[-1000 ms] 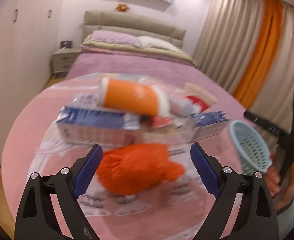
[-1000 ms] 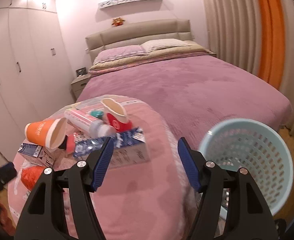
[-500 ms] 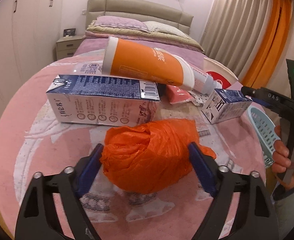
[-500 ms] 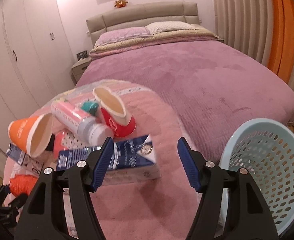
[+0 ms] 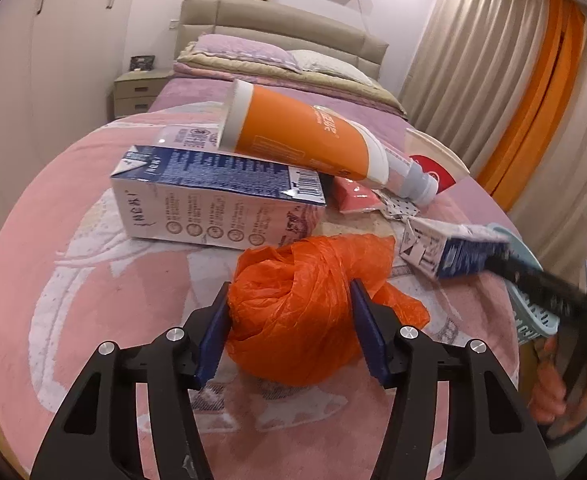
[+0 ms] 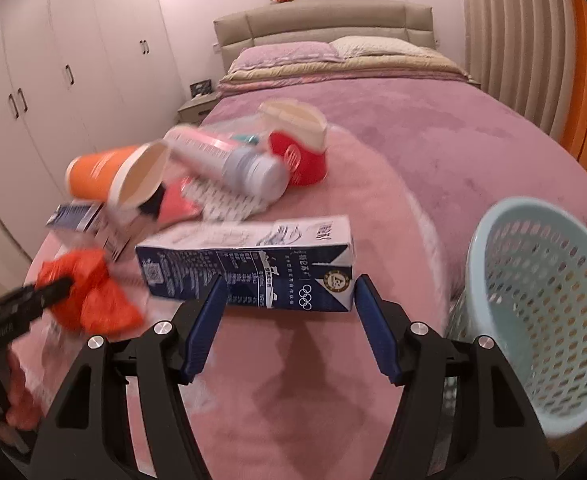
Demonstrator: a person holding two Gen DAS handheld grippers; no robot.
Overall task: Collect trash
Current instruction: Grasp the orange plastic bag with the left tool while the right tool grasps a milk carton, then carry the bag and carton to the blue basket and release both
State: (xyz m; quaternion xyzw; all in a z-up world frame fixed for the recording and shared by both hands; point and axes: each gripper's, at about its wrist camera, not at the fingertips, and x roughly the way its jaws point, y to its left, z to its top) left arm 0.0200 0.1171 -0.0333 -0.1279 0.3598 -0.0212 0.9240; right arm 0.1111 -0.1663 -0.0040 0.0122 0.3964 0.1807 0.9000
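Our biggest risk is the milk carton (image 6: 253, 264) on the pink rug (image 6: 293, 380) beside the light blue basket (image 6: 533, 320): our right tongs (image 6: 289, 324) stand open just short of it and could shove it. Smaller: our left tongs (image 5: 289, 332), just closing, pinch the orange plastic bag (image 5: 297, 312), whose slippery folds may slide free.

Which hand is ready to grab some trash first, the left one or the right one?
Left, probably. Its tongs have just been closing and both pads already touch the crumpled orange plastic bag. The right tongs are open, short of the blue-and-white milk carton.
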